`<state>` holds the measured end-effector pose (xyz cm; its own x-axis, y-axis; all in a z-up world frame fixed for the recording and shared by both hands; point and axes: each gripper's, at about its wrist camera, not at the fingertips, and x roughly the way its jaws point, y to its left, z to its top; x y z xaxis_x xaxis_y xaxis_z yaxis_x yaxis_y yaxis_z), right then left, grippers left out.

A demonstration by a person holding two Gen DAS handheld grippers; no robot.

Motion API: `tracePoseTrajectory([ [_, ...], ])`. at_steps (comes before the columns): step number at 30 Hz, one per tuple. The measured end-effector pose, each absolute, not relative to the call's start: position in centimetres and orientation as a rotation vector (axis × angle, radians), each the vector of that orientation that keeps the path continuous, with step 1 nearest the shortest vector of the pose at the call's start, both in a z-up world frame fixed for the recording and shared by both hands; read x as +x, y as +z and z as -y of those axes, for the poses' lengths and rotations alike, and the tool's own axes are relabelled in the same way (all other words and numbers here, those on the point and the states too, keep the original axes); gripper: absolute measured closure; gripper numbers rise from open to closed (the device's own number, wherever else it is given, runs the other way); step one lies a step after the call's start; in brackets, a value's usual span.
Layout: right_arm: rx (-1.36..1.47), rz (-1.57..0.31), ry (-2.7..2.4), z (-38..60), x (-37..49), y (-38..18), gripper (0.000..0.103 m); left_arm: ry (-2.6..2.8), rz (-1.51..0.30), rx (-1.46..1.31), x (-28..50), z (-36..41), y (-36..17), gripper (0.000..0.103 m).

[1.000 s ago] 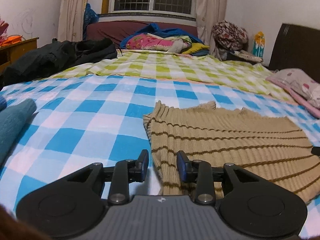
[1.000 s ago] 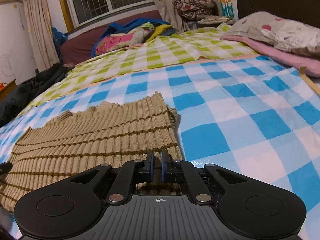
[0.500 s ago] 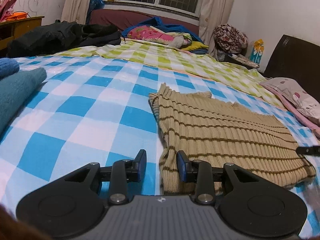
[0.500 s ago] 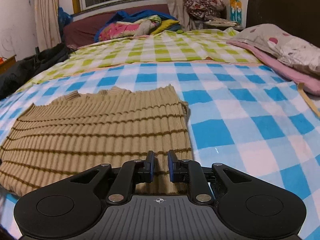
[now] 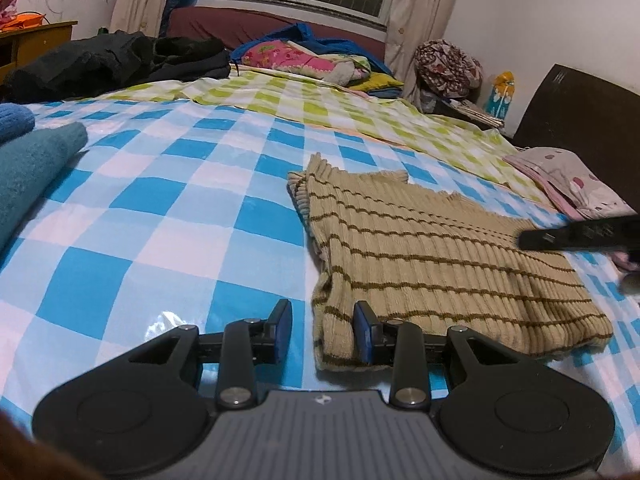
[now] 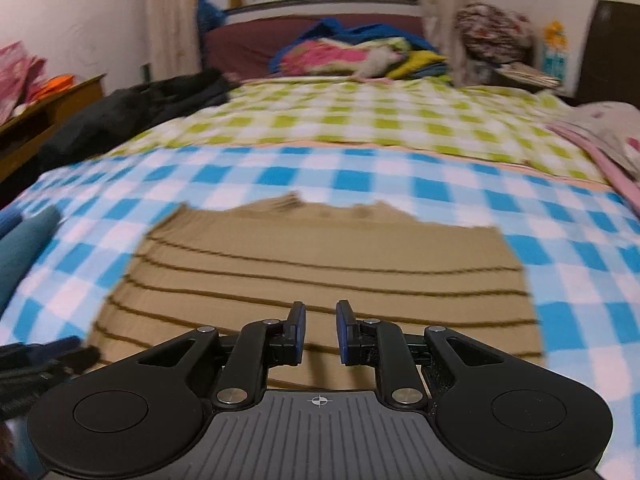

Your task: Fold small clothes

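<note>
A tan ribbed sweater with thin brown stripes (image 5: 432, 256) lies folded flat on the blue-and-white checked sheet (image 5: 160, 216). My left gripper (image 5: 321, 331) is open at the sweater's near left corner. That corner lies loose between its fingers, beside the right pad. My right gripper (image 6: 321, 332) hovers over the near middle of the sweater (image 6: 320, 264), jaws a little apart with nothing between them. This view is blurred by motion. One right finger (image 5: 580, 235) shows at the right edge of the left wrist view. The left gripper (image 6: 44, 360) shows at the lower left of the right wrist view.
Folded teal and blue knits (image 5: 28, 172) lie at the left. A black jacket (image 5: 112, 60) and a heap of bright bedding (image 5: 304, 56) lie behind on the green checked sheet (image 5: 340, 112). A spotted pillow (image 5: 576, 180) and a dark headboard (image 5: 580, 120) stand on the right.
My right gripper, shut at the sweater's near right edge, has opened, risen and swung left over its middle. My left gripper has shifted a little; the corner now lies between its fingers.
</note>
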<state>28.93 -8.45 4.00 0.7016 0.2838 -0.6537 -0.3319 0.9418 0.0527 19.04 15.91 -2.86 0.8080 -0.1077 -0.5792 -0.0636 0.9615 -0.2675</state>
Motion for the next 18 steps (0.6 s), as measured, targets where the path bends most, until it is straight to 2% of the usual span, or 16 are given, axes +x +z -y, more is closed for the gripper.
tracePoseTrajectory([
  [3, -0.089, -0.736, 0.399, 5.1, 29.8, 4.3, 0.085, -0.037, -0.634, -0.298, 19.1, -16.1, -3.0, 0.064],
  [6, -0.095, -0.750, 0.448, 2.3, 30.6, 4.5, 0.071, -0.049, -0.634, -0.306, 19.1, -16.3, -3.2, 0.064],
  [18, -0.135, -0.852, 0.518, -7.6, 35.9, 2.7, 0.067, -0.081, -0.623, -0.318, 19.1, -16.2, -3.5, 0.064],
])
